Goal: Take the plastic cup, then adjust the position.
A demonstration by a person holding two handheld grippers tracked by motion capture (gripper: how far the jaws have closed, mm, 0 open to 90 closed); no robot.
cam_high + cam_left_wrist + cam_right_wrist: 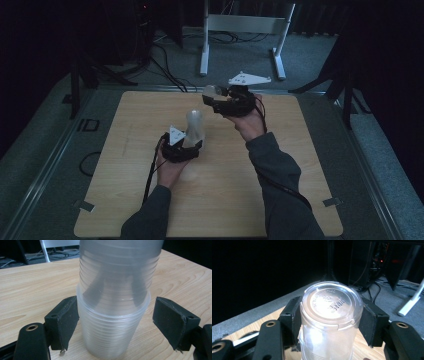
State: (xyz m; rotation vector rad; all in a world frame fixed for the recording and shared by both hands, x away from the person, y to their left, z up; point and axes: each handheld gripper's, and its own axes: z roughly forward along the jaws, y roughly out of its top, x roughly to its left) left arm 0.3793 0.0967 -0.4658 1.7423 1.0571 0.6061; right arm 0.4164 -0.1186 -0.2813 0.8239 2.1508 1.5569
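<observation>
A stack of clear ribbed plastic cups (195, 126) stands upright on the wooden table (135, 200), left of centre. My left gripper (194, 146) has its jaws on either side of the stack's lower cup (112, 335). One pad (65, 322) lies against the cup wall, while the other pad (167, 320) stands apart from it. My right gripper (211, 97) hovers above the far middle of the table, shut on a single clear cup (212, 91). In the right gripper view the cup (329, 305) turns its embossed bottom toward the camera, with both pads pressed on its sides.
A white metal stand (245, 25) is on the floor beyond the table's far edge, with dark cables (165, 65) lying around it. Grey carpet surrounds the table. A black tripod leg (75, 85) is at the left.
</observation>
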